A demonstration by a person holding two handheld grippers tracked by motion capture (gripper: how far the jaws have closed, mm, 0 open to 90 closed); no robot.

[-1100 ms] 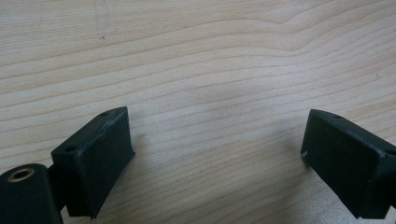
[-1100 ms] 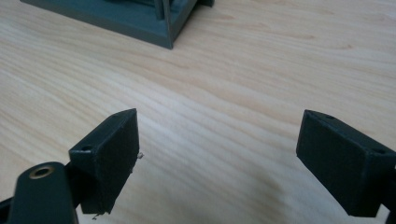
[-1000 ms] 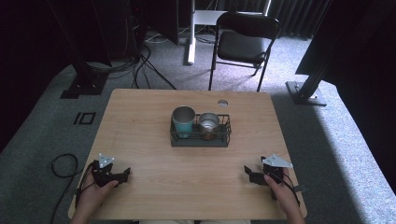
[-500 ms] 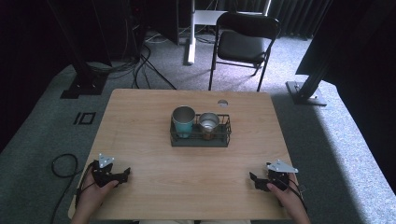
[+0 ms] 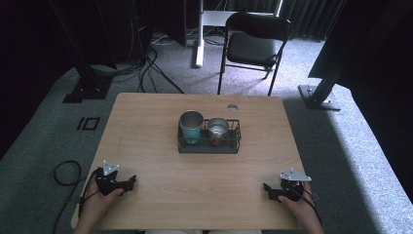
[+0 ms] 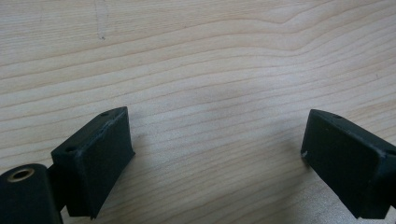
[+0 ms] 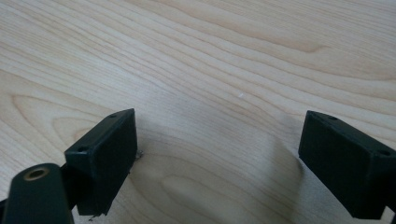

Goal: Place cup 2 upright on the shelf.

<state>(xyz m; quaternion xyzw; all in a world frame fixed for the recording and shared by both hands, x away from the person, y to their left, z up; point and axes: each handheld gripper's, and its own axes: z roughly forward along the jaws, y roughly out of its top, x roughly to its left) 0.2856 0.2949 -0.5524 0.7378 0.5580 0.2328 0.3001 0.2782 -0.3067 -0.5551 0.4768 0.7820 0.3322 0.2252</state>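
Both tools parked at the near edge, cups waiting in the rack

Your left tool (image 5: pixel 127 184) and right tool (image 5: pixel 269 190) rest on the tabletop (image 5: pixel 151 141) at its near corners, each with its jaws spread wide and nothing between them but bare wood. The things nearest to work on sit well ahead at the middle of the tabletop: a teal cup (image 5: pixel 191 126) and, just beside it to the right, a smaller steel cup (image 5: pixel 217 129), both upright in a black wire rack (image 5: pixel 233 146). Expect both cups to be light, rigid and probably slick-walled metal, so pinch across the rim, one jaw inside and one outside, and lift straight up to clear the wires. The rack itself looks stiff and light; take it by an end rail.
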